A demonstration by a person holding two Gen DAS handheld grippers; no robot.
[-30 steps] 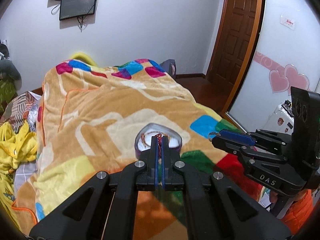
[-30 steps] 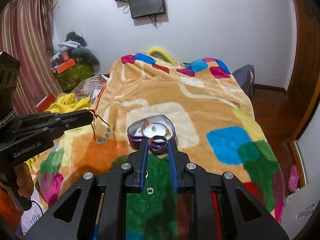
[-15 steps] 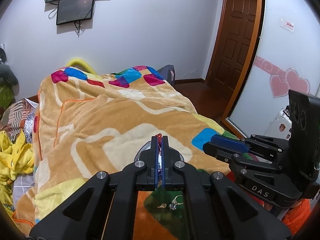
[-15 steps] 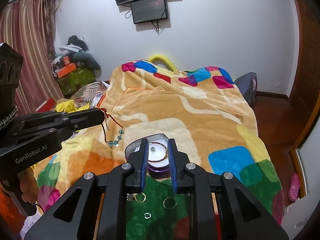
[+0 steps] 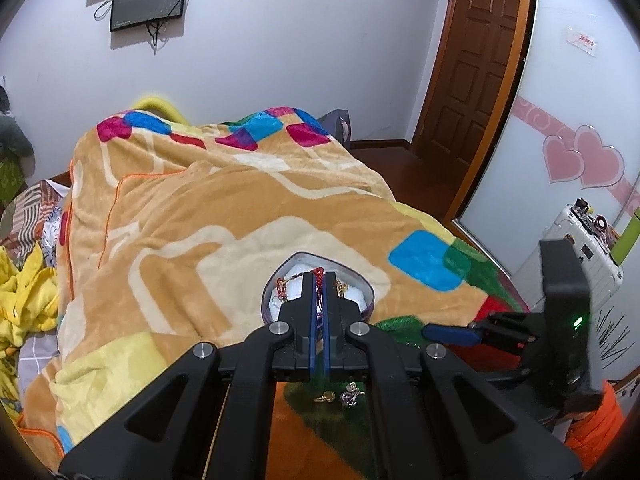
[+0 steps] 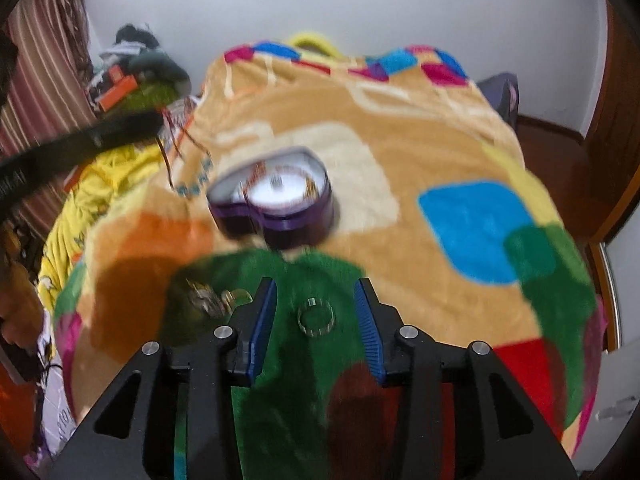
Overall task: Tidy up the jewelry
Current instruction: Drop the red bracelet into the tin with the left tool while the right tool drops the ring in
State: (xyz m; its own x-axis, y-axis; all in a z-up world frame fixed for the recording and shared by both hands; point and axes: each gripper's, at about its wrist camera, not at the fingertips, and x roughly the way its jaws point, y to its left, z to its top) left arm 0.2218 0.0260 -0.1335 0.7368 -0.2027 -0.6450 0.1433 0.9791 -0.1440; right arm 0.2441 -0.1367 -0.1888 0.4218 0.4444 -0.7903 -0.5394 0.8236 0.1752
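A red braided cord bracelet [image 5: 319,278] is pinched between the nearly closed blue-padded fingers of the left gripper [image 5: 319,280], directly over the purple heart-shaped jewelry box [image 5: 370,300]. In the right wrist view, the cord with its small teal beads [image 6: 196,182] is seen dangling from that gripper's tip, just left of the box. A white lining is seen inside the box [image 6: 276,208], with red-and-gold chains lying around its inner edge. The box is set on a plush orange blanket with coloured patches [image 5: 200,220] that covers a bed.

The right gripper [image 6: 315,300] is held wide apart, with nothing between its fingers. A silver ring [image 6: 316,316] lies flat on the green patch of the blanket, between the two blue pads and touching neither. A small heap of silver and gold pieces [image 6: 212,298] rests on the same green patch, just left of the right gripper's left finger; these are blurred in the right wrist view, and appear below the left gripper's fingers in the other view [image 5: 340,394].
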